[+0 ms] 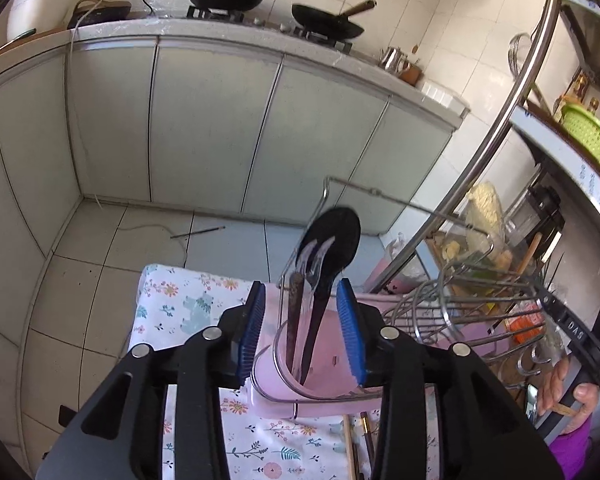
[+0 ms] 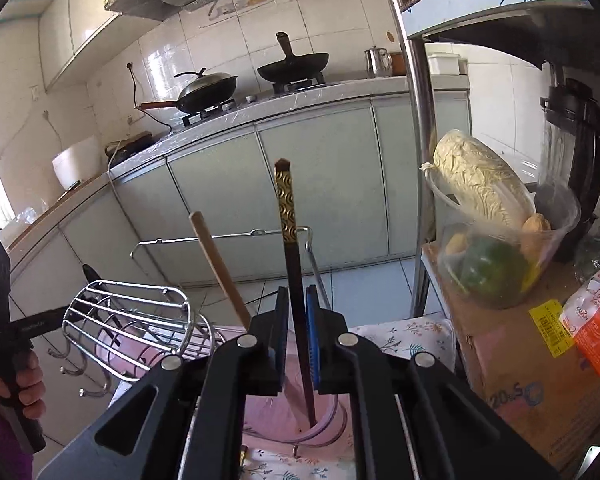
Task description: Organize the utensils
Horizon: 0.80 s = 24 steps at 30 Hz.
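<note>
In the left wrist view a pink holder cup in a wire rack holds a black spoon, a clear plastic fork and a brown-handled utensil. My left gripper is open, its blue pads standing either side of these, apart from them. In the right wrist view a dark chopstick with a gold patterned top stands in another pink cup. It sits between the pads of my right gripper, which is slightly open with a thin gap showing. A pale wooden chopstick leans beside it.
The rack stands on a floral cloth, where more chopsticks lie. A steel pole and a shelf with a cabbage in a clear bowl and a cardboard box crowd the right. Cabinets and woks sit behind.
</note>
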Each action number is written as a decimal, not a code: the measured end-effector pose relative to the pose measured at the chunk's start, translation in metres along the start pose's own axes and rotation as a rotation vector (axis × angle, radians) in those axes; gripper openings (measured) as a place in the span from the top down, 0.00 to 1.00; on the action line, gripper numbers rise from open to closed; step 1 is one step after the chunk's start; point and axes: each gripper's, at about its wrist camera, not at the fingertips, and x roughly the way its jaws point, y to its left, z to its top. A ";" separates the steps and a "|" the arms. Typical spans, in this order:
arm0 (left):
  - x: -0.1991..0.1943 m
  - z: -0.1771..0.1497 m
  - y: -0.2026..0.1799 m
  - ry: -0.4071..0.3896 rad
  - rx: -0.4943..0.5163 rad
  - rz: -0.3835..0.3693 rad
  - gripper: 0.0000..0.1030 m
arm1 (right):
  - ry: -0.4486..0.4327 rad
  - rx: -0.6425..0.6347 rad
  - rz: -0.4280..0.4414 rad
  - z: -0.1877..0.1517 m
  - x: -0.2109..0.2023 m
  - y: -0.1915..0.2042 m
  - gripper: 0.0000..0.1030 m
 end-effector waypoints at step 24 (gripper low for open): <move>0.009 -0.135 -0.036 0.230 0.089 -0.109 0.65 | 0.186 0.065 0.028 -0.138 -0.022 0.010 0.75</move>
